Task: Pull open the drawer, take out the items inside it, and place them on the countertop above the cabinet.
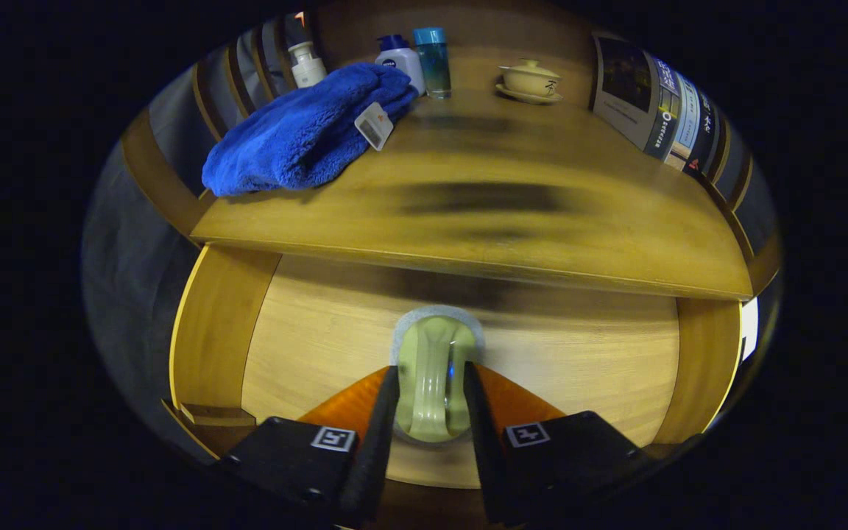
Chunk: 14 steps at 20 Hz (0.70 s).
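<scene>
The drawer (578, 368) stands pulled open below the wooden countertop (483, 221), its pale wood bottom showing. My gripper (431, 372) is shut on a pale green scrubber with a grey-white foam edge (433, 346). Both fingers press its sides, and it sits over the drawer's middle, just under the countertop's front edge. A folded blue towel (306, 132) with a white tag (373, 125) lies on the left part of the countertop.
At the back of the countertop stand a white bottle (306, 65), a white bottle with a blue cap (400, 57), a teal tumbler (432, 62) and a lidded tea bowl on a saucer (531, 79). Upright books (659, 110) line the right side.
</scene>
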Motion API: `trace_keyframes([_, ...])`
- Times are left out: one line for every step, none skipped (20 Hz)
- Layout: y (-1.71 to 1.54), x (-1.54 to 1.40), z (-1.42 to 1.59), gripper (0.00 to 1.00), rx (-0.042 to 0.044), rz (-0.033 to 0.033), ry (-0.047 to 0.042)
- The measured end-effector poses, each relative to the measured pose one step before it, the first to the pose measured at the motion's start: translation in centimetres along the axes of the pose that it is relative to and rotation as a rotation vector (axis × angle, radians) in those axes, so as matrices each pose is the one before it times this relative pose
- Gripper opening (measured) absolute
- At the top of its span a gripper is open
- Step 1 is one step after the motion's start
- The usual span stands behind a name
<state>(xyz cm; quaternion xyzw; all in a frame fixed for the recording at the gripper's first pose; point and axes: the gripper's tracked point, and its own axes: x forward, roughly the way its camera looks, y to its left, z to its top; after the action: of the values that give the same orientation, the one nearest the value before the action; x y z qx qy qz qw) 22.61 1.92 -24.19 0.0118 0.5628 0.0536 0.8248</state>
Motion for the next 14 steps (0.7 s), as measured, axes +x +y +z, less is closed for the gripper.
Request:
trace_keyframes([-0.055,-0.197,-0.231,0.55,-0.00514,-0.00213,0.00766])
trace_keyframes([-0.014,0.161,-0.235,0.45,-0.00408,0.00059,0.00292])
trace_keyframes([-0.172,-0.151,-0.083,0.4,-0.01092,-0.00893,0.00454])
trace_keyframes([-0.198,0.075,0.041,0.36,0.00093,-0.00371,-0.00884])
trace_keyframes([-0.177,0.097,0.047,0.32,-0.00482,-0.0169,-0.01117])
trace_keyframes([0.031,-0.726,0.179,0.28,-0.00932,0.0038,-0.00585])
trace_keyframes([-0.119,0.313,0.142,0.28,-0.00455,-0.00286,-0.02119])
trace_keyframes([-0.383,-1.101,0.452,0.23,-0.00762,-0.01288,-0.02133])
trace_keyframes([-0.1,-0.377,0.22,0.23,-0.00163,-0.00266,-0.02311])
trace_keyframes([0.045,-1.022,0.402,0.23,0.00474,0.00758,-0.01963])
trace_keyframes([0.166,-1.045,0.382,0.23,0.00926,0.01434,-0.01939])
trace_keyframes([0.201,-1.305,0.39,0.23,0.01017,0.01512,-0.0196])
trace_keyframes([0.207,-1.61,0.468,0.23,0.00614,0.01563,-0.02629])
trace_keyframes([0.076,-1.415,0.801,0.23,-0.00502,0.00807,-0.0366])
